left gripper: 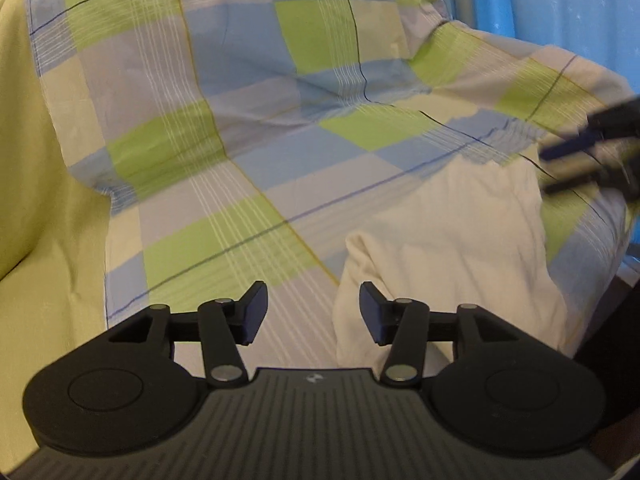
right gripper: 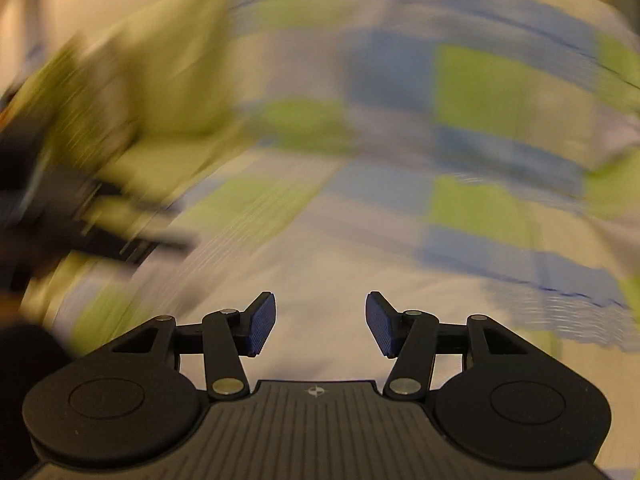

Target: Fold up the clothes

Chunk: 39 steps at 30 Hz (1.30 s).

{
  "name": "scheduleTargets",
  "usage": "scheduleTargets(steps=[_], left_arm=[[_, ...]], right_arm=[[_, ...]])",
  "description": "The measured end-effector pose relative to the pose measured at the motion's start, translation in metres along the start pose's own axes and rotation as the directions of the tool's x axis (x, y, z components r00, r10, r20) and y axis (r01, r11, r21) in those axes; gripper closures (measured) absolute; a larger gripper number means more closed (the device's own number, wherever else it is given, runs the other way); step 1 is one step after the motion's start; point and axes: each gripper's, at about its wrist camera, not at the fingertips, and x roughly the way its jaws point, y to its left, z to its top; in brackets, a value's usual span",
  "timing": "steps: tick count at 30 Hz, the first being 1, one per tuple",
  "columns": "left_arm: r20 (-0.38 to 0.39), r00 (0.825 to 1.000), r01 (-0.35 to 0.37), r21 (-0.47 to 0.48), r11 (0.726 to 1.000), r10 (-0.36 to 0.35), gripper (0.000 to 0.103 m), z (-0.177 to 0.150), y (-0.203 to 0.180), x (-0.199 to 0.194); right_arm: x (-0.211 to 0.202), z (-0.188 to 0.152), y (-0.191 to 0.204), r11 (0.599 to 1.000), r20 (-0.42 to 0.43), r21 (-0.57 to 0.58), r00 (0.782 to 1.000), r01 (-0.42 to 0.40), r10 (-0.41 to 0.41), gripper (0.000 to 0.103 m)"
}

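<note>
A cream-white garment (left gripper: 448, 248) lies crumpled on a checked green, blue and white sheet (left gripper: 256, 120). My left gripper (left gripper: 314, 312) hovers open just above the garment's left edge, nothing between its fingers. In the left wrist view my right gripper (left gripper: 576, 164) shows as a dark blur at the right edge, beyond the garment's far corner. The right wrist view is smeared by motion; my right gripper (right gripper: 320, 322) stands open over pale cloth (right gripper: 320, 280), holding nothing. The left gripper (right gripper: 92, 216) appears there as a dark blur at the left.
The checked sheet drapes over a yellow-green surface (left gripper: 36, 160) at the left, rising like a backrest behind. A blue curtain or wall (left gripper: 560, 0) stands at the far right. A dark edge (left gripper: 616, 320) drops off at the lower right.
</note>
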Motion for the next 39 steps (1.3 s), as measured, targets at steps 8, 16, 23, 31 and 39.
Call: scheduleTargets(steps=[8,16,23,31,39], left_arm=[[-0.016,1.000,0.001,0.013,1.000,-0.001,0.041,-0.018,-0.006,-0.002],[-0.010,0.999,0.041,0.098,0.994,-0.040,0.030,-0.021,-0.021,0.001],[-0.012,0.993,0.118,0.209,0.971,-0.118,0.048,-0.009,-0.065,0.043],[0.005,0.997,0.077,0.317,0.945,-0.082,0.103,-0.013,-0.078,0.029],[0.081,0.981,0.139,0.342,0.929,-0.177,0.070,-0.009,-0.108,-0.025]], right_arm=[[0.042,-0.023,0.070,0.953,-0.049,-0.295,0.995,0.071,-0.090,0.103],[-0.040,0.037,-0.005,0.981,0.213,0.060,0.957,0.187,-0.195,0.102],[-0.058,0.051,-0.050,0.953,0.265,0.187,0.922,0.239,-0.283,0.102],[-0.078,0.029,-0.065,0.920,0.244,0.292,0.910,0.260,-0.335,0.102],[-0.112,0.035,-0.057,0.921,0.302,0.300,0.891,0.247,-0.337,0.102]])
